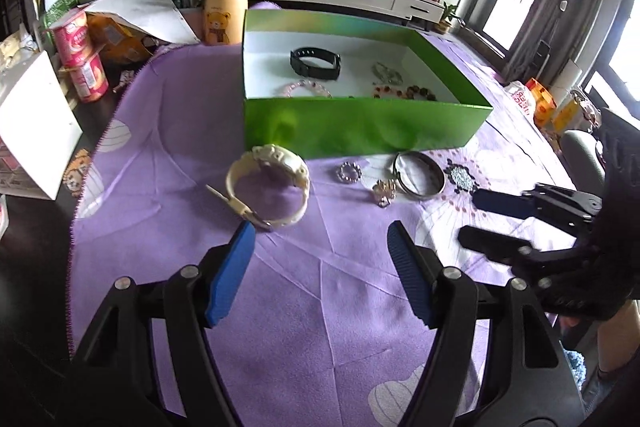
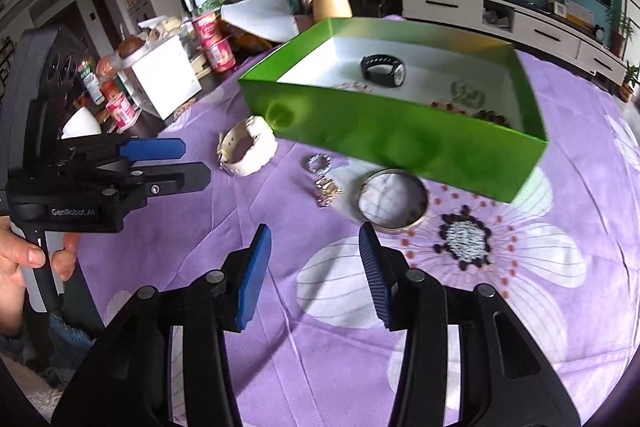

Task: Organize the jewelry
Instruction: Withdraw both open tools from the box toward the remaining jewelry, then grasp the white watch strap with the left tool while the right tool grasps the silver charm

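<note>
- A purple flowered tablecloth (image 1: 180, 131) covers the table, carrying the jewelry and a box; clutter of cartons and cups crowds the bare table edge beyond the cloth's left side.
- A green box (image 1: 360, 125), white inside, sits toward the far edge of the cloth, its lid off.
- Inside the box lie a black watch (image 1: 316, 63) near the back wall, a pink bead bracelet (image 1: 308, 89) and a dark bead bracelet (image 1: 404, 91) against the near wall, and a pale, glassy piece (image 1: 387, 73) too blurred to name.
- The left gripper (image 1: 320, 247) hovers over the cloth's near edge, jaws spread wide with nothing between them, one blue pad just short of the white watch's buckle.
- The right gripper (image 2: 316, 251) hangs over the cloth beside a printed flower, jaws parted and empty; a person's hand (image 2: 24, 259) on the other gripper's handle shows at the left edge of the right wrist view.
- A white watch (image 1: 268, 187) lies strapped in a loop just in front of the box's near left corner.
- A silver bangle (image 1: 420, 175) rests flat in front of the box's near wall, right of the watch.
- A sparkling ring (image 1: 350, 172) and a small gold-toned ornament (image 1: 385, 191) lie between watch and bangle, the ornament touching the bangle.
</note>
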